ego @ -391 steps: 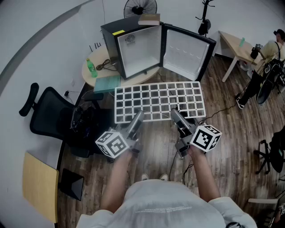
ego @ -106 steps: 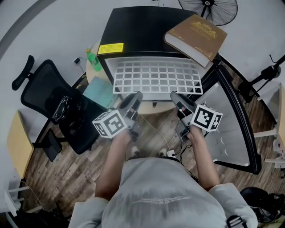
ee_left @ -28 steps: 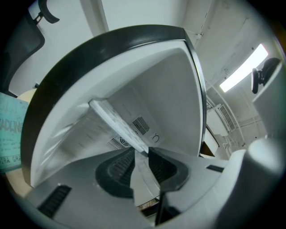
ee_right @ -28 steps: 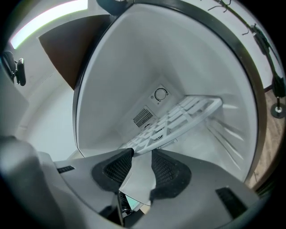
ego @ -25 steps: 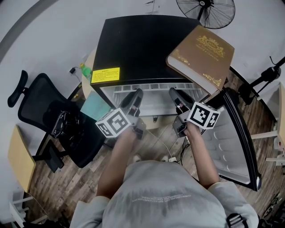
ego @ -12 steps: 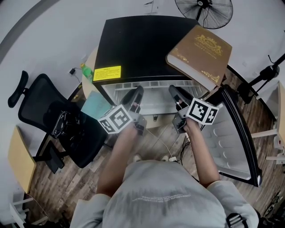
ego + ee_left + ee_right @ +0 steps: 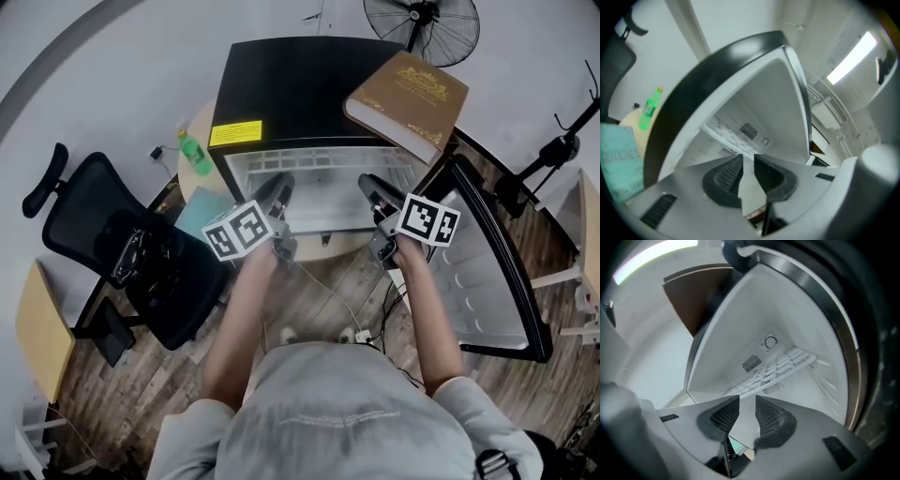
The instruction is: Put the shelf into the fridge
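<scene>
Fridge shelf, white grid: seated inside the fridge, task judged near done.

The shelf (image 7: 780, 365) lies level across the cavity of the fridge (image 7: 300, 89), its edges at the side walls, so I judge the wall ledges carry it and I need not. My left gripper (image 7: 747, 161) and right gripper (image 7: 747, 403) stand at the mouth, both released, jaws just drawing narrower with nothing between them. Door (image 7: 497, 281) swung wide at my right, giving the shelf room. Book (image 7: 408, 84) on the fridge top; green bottle (image 7: 194, 150) beside it, left.
</scene>
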### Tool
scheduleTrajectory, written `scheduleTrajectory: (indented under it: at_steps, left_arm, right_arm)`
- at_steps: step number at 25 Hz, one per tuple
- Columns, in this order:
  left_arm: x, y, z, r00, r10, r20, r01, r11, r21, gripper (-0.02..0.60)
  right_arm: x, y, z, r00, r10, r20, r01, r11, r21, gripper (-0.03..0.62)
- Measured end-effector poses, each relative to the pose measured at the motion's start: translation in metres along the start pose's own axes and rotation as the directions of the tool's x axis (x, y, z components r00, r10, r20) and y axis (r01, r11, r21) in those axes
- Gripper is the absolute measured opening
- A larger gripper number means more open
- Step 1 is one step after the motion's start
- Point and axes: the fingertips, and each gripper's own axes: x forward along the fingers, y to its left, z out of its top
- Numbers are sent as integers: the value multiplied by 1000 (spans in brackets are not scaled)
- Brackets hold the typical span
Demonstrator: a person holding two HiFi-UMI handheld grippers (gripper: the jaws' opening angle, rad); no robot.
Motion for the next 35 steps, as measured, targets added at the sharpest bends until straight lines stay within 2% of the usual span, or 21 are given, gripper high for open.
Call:
scheduleTrajectory:
  at_steps: [2, 4, 5, 10, 12, 15, 16, 17, 20, 23, 25, 28, 31, 35]
  left_arm:
    - [-16, -4, 4, 999, 50, 6, -50, 988, 143, 73]
    - [-31, -9, 8, 996, 84, 8, -83, 954, 288, 67]
    - [-39, -12, 10, 996, 93, 11, -91, 935, 344, 63]
    - [-75, -27, 20, 994, 105, 38, -109, 857, 504, 33]
    - [-87, -38, 22, 993, 107, 39, -109, 798, 593, 18]
    - [-103, -60, 24, 993, 113, 44, -109, 670, 734, 18]
    - [-107, -69, 26, 993, 109, 50, -108, 637, 764, 18]
    - [-111, -78, 28, 994, 99, 54, -104, 615, 782, 18]
    - [-122, -104, 36, 996, 57, 66, -87, 585, 807, 18]
    - [-131, -125, 45, 997, 25, 77, -78, 553, 829, 18]
    - [-136, -132, 49, 997, 9, 81, -73, 539, 839, 18]
    - [-138, -136, 51, 996, 6, 91, -81, 526, 847, 18]
    - [-137, -138, 52, 995, 7, 97, -87, 515, 853, 18]
    - [-135, -140, 50, 995, 2, 102, -89, 504, 859, 18]
  right_arm:
    - [-13, 8, 1, 1000, -1, -2, 1, 999, -42, 114]
    - [-28, 15, 2, 1000, -8, 8, 8, 996, -90, 94]
    - [-35, 18, 2, 1000, -8, 13, 9, 993, -116, 64]
    - [-66, 34, -2, 999, -24, 32, 32, 960, -278, 25]
    - [-77, 42, -2, 998, -39, 46, 53, 930, -363, 21]
    - [-92, 58, -2, 996, -66, 64, 90, 859, -505, 15]
    - [-96, 64, -1, 995, -70, 71, 97, 832, -546, 15]
    - [-100, 71, 0, 995, -68, 79, 102, 809, -579, 15]
    - [-114, 94, 7, 993, -49, 111, 110, 755, -647, 15]
    - [-124, 116, 12, 991, -44, 128, 124, 677, -726, 15]
    - [-127, 128, 13, 991, -42, 126, 124, 632, -765, 15]
    - [-131, 141, 12, 992, -40, 121, 122, 584, -803, 15]
    - [-129, 145, 13, 992, -37, 118, 118, 570, -813, 14]
    - [-128, 139, 12, 991, -46, 123, 127, 580, -805, 15]
